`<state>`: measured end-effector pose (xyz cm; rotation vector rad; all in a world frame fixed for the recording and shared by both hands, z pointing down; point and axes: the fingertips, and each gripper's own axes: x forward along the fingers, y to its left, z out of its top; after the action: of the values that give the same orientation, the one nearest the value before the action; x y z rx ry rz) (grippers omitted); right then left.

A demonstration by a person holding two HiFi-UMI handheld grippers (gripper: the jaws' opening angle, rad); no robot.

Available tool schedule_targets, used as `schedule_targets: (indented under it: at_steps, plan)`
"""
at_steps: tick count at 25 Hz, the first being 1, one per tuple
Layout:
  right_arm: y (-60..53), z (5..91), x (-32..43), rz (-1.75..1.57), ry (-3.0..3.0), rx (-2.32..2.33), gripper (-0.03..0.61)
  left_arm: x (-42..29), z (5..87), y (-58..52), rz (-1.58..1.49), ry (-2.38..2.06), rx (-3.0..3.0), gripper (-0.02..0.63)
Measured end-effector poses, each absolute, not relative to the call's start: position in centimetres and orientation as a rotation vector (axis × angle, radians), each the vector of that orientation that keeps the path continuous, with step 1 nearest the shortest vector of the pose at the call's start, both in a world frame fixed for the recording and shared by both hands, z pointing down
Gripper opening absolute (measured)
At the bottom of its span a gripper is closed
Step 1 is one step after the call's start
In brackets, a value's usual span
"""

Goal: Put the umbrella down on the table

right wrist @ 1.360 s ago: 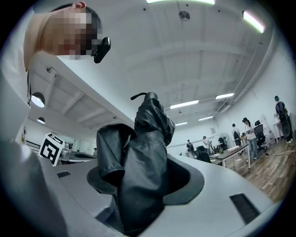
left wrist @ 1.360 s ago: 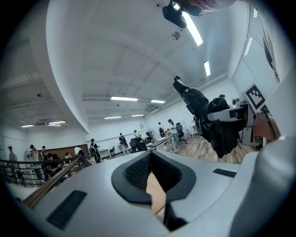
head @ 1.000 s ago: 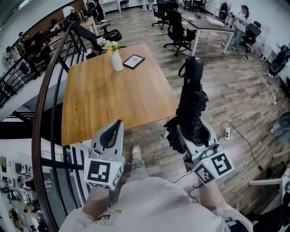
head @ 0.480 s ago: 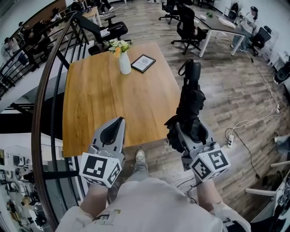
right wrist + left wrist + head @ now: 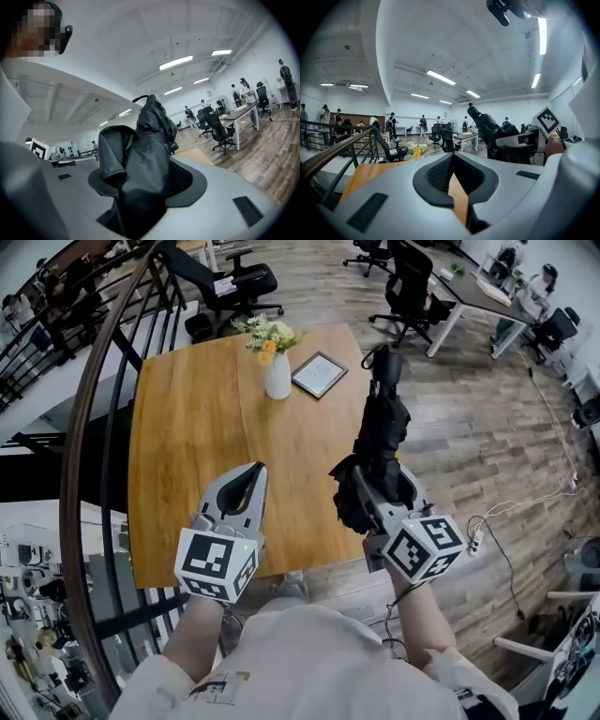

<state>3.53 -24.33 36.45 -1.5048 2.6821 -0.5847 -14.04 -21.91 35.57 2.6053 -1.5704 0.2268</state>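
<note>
A folded black umbrella (image 5: 380, 432) stands nearly upright in my right gripper (image 5: 375, 495), which is shut on its lower part. Its strapped handle end (image 5: 386, 360) points away from me, above the right edge of the wooden table (image 5: 187, 427). In the right gripper view the umbrella's cloth (image 5: 145, 154) fills the gap between the jaws of my right gripper (image 5: 140, 187). My left gripper (image 5: 253, 476) hovers over the table's near edge, shut with nothing in it. In the left gripper view my left gripper (image 5: 451, 159) shows its jaws meeting, with the umbrella (image 5: 487, 127) off to the right.
A white vase of flowers (image 5: 277, 371) and a framed tablet (image 5: 320, 374) stand at the table's far side. A dark curved stair railing (image 5: 89, 456) runs along the left. Office chairs (image 5: 412, 292) and a desk (image 5: 478, 292) are at the back right; a power strip (image 5: 476, 532) lies on the floor.
Both grippers have moved forward from over the floor to over the table's near edge. The umbrella, still held, now stands above the table's right edge instead of beside it.
</note>
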Motion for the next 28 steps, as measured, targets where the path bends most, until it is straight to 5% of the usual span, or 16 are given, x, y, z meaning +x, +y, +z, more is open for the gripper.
schedule_targets:
  at_steps: [28]
  plan:
    - [-45.6,57.4,-5.2,-1.248,2.705,-1.585,0.265,-19.0,51.9,-41.0,0.358,-1.485,2.309,0.017]
